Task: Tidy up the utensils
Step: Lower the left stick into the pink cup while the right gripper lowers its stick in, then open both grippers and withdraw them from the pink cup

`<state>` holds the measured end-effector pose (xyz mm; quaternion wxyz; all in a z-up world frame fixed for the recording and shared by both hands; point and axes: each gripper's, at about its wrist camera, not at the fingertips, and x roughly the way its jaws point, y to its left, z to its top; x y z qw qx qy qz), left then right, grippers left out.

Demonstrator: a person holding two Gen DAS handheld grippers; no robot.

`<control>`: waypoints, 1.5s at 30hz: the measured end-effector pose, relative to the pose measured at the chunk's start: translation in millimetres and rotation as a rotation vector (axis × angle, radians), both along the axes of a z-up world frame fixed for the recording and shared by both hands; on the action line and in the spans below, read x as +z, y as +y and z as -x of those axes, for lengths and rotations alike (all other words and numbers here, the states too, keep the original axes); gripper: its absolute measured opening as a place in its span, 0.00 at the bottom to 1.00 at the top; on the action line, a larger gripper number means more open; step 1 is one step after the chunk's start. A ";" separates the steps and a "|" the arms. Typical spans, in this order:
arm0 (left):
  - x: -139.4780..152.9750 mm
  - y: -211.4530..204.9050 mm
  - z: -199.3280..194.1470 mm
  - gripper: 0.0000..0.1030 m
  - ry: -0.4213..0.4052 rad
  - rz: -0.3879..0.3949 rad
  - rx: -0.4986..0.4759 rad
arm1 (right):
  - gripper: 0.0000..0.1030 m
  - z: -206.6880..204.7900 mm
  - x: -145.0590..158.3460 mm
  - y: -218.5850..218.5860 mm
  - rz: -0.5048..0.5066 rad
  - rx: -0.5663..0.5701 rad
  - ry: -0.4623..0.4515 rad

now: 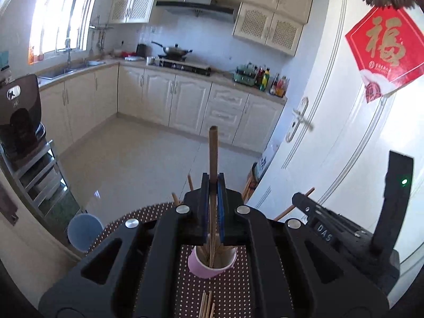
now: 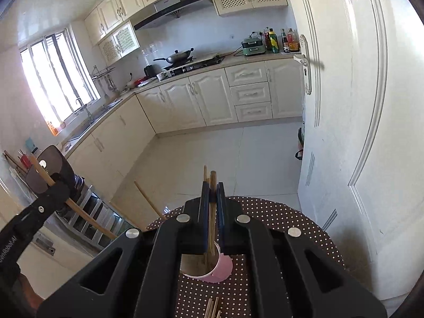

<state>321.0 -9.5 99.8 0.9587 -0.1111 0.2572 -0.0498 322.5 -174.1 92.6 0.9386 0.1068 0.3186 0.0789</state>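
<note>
Wooden chopsticks going into the pink cup

Left gripper (image 1: 212,185) clenches one brown wooden chopstick (image 1: 213,153) over the pink paper cup (image 1: 212,261) on the dotted bench (image 1: 230,291); right gripper (image 2: 212,193) clenches another chopstick (image 2: 212,185). Lower each tip inside the rim before releasing.

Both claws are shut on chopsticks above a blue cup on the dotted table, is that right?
One thing is off: the cup is pink, not blue, as both wrist views show. The rest holds: the left claw and right claw are each shut on chopsticks over it, on the dotted table.
</note>
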 end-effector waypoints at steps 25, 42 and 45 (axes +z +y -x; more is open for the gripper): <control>-87.4 -7.1 -44.4 0.06 0.152 -0.049 0.033 | 0.04 -20.3 -50.0 7.2 0.026 0.033 0.105; -88.9 -12.0 -33.7 0.61 0.107 -0.243 0.050 | 0.52 -13.6 -55.9 2.0 0.053 0.044 0.143; -86.2 -8.7 -30.1 0.61 0.111 -0.249 0.040 | 0.53 -8.9 -52.8 1.6 0.061 0.039 0.130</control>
